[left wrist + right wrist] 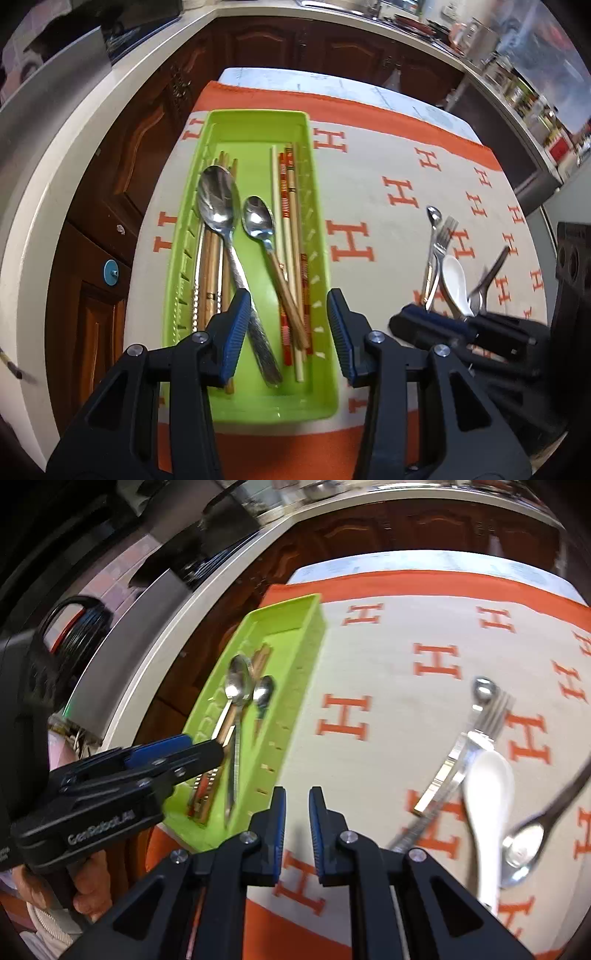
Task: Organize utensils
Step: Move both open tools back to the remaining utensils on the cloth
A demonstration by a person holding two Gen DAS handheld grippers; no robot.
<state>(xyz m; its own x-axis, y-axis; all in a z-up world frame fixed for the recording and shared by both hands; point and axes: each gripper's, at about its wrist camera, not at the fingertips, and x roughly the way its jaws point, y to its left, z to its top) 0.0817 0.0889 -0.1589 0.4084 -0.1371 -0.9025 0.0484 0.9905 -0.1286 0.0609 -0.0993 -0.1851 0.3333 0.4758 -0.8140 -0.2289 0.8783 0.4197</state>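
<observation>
Looking past my left gripper (290, 332), its jaws wide apart and empty, I see its fingers hiding the handle ends in the green tray (258, 410). The tray holds a large spoon (218, 203), a small spoon (258, 221) and chopsticks (290, 206). My right gripper (297, 834), slightly parted and empty, sits beside the blurred loose utensils (480, 760) on the cloth (388, 664).
</observation>
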